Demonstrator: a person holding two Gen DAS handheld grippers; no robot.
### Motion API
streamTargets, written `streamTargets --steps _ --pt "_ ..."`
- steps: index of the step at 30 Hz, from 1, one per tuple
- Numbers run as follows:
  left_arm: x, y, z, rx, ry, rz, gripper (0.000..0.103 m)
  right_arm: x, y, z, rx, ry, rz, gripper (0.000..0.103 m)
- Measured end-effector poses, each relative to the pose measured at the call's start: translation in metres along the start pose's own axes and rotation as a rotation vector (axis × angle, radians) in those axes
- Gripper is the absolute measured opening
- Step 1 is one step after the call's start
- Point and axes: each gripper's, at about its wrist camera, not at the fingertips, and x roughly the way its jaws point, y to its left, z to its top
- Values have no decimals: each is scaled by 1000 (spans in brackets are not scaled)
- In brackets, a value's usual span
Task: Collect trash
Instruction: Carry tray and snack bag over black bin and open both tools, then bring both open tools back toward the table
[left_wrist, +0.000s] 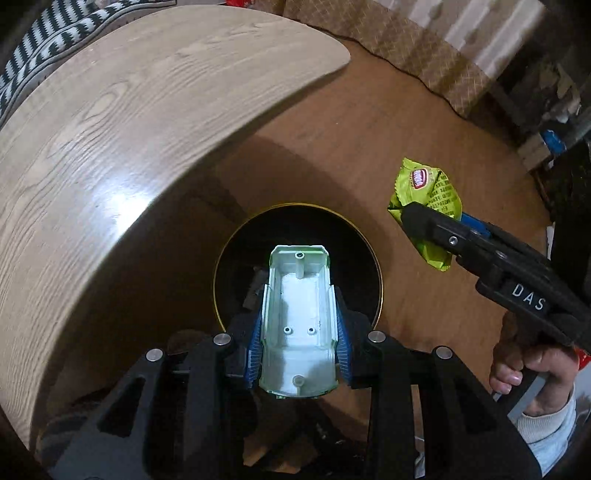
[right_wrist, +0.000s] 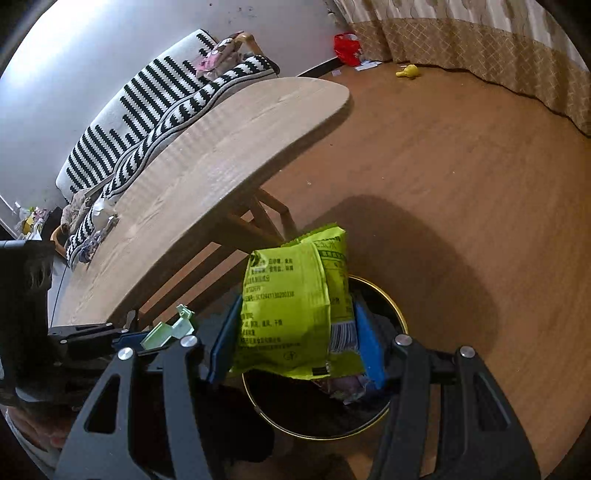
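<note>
In the left wrist view we see our left gripper (left_wrist: 299, 332) with its jaws narrowed onto a pale green plastic shell (left_wrist: 298, 325), the blue pads pressing its 2 long sides; the shell hangs directly over the open mouth of the black bin (left_wrist: 369, 251), whose gold rim circles it; the bin stands on the wooden floor (left_wrist: 369, 129), beside the tabletop (left_wrist: 110, 129) that fills the view from 9 to 12 o'clock; at 3 o'clock from the shell the right gripper (left_wrist: 417, 221) clamps a green snack wrapper (left_wrist: 428, 192), held above the floor just outside the bin's rim, with the right hand (left_wrist: 528, 365) on its handle at 4 o'clock; in the right wrist view that gripper's jaws stand about half apart, the wrapper (right_wrist: 291, 306) caught between the blue pads, and the bin (right_wrist: 399, 314) lies below it with some scraps inside; the left gripper (right_wrist: 125, 339) with the shell (right_wrist: 170, 328) shows at 9 o'clock from the wrapper; a striped sofa (right_wrist: 147, 110) sits beyond the tabletop (right_wrist: 221, 166) at 10 o'clock, and a curtain (right_wrist: 480, 44) hangs at 1 o'clock.
</note>
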Motion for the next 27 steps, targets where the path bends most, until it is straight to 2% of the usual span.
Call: streamTargets --steps 2,3,4,5,6,7,10,11,13,15,19,22,25,27 --pt "5 -6 0 33 5 8 33 2 -3 0 13 -2 -12 59" --pt "6 -9 0 48 7 12 36 4 -5 0 32 -5 -11 71" --pt "9 -12 -1 63 17 23 55 4 -8 0 46 -5 -4 78" --pt "7 -8 -6 61 16 32 86 6 -11 1 68 3 -2 95" --pt "5 -7 -7 57 -8 33 94 7 -15 1 89 6 -11 97" --pt "0 -5 -8 61 -49 35 95 8 -19 1 112 9 -38 97" --pt "-13 7 -6 57 -86 66 95 8 -25 1 141 -12 -155 97" --pt "-23 14 -6 38 -110 69 95 6 -24 0 130 -42 -235 97" --pt "-48 39 -5 -24 -178 84 95 6 -15 -2 72 -85 -330 97" --pt "-69 64 -8 -89 -232 119 95 9 -2 -2 4 -98 -375 97" --pt "-119 149 -35 -260 -332 269 96 22 29 3 -64 -99 -346 97" --pt "-154 232 -69 -443 -361 403 96 37 76 23 -127 -112 -268 97" --pt "-178 301 -98 -632 -373 430 96 54 138 44 -197 -107 -148 97" --pt "-191 330 -112 -711 -391 432 96 67 187 59 -249 -105 -74 97"
